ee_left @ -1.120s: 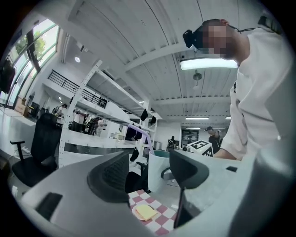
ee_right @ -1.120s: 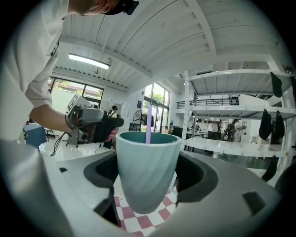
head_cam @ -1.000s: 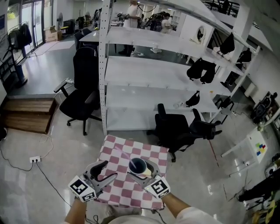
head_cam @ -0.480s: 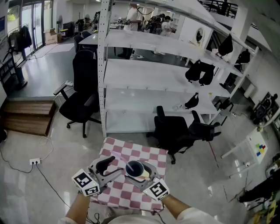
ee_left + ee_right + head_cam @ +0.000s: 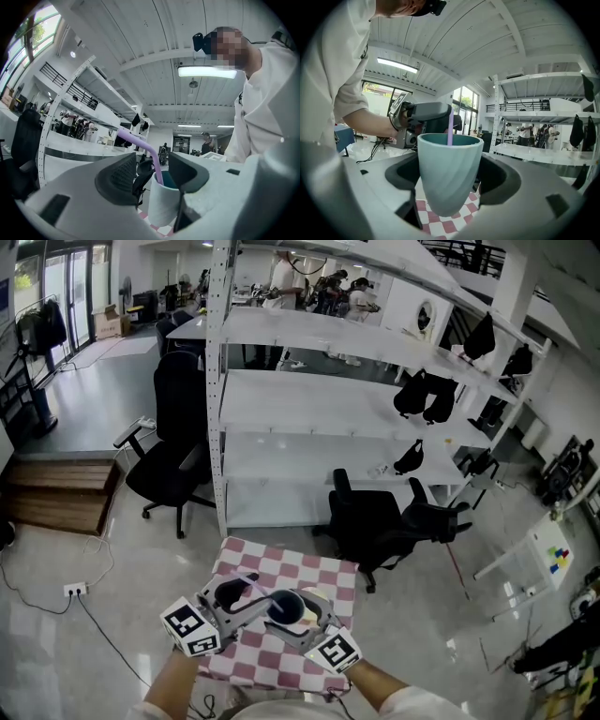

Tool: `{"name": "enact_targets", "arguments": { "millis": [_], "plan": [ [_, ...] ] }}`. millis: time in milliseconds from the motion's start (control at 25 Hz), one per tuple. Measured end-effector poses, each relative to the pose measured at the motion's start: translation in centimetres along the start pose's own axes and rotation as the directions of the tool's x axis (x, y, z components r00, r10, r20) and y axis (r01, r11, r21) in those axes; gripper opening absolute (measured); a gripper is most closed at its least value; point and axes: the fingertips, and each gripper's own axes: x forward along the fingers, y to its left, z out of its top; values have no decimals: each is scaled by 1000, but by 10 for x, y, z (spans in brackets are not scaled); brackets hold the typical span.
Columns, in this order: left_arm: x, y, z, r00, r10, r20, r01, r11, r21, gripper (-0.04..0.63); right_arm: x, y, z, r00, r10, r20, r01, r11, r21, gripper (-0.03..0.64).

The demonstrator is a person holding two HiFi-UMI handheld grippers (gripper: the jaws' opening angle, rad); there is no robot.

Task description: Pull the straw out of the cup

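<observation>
Grips the cup (image 5: 450, 164) with the right tongs (image 5: 287, 610); has just been closing the open left tongs (image 5: 157, 176) around the straw (image 5: 140, 143).

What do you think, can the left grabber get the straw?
Probably yes: the jaws of the left gripper have just been closing with the straw between them, above the cup the right gripper holds.

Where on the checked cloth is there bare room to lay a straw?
Free: the far strip of cloth, toward the black chair, and the near strip between the marker cubes. Crowded: the middle, where the right gripper holds the cup and the left gripper, jaws just closing, straddles the straw.
</observation>
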Motion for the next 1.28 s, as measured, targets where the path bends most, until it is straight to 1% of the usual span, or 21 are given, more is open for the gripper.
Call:
{"name": "enact_targets", "arguments": {
  "millis": [40,120,280,520,680,960,1280],
  "plan": [
    [1,0,1,1000,-2,1,2,1000,1,205,0,1,0,1000,1,1,-1,1000,0,376],
    [2,-1,2,1000,-6,0,6,1000,5,188,-1,2,1,1000,2,1,-2,1000,-1,376],
    [6,-4,4,1000,-7,-5,7,1000,16,108,-5,2,2,1000,3,-4,-3,1000,-7,376],
    [11,-13,1,999,-35,-14,36,999,23,40,-7,0,0,1000,-4,-6,4,1000,7,376],
    [12,-16,1,999,-42,-13,42,999,23,32,-9,0,0,1000,-4,-8,4,1000,14,376],
    [12,-15,0,999,-31,-15,32,999,31,31,-7,-1,-5,1000,-1,-7,1,1000,10,376],
    [5,-17,13,1000,-17,0,17,999,30,29,-4,0,-9,1000,2,-16,-2,1000,27,376]
  ]
}}
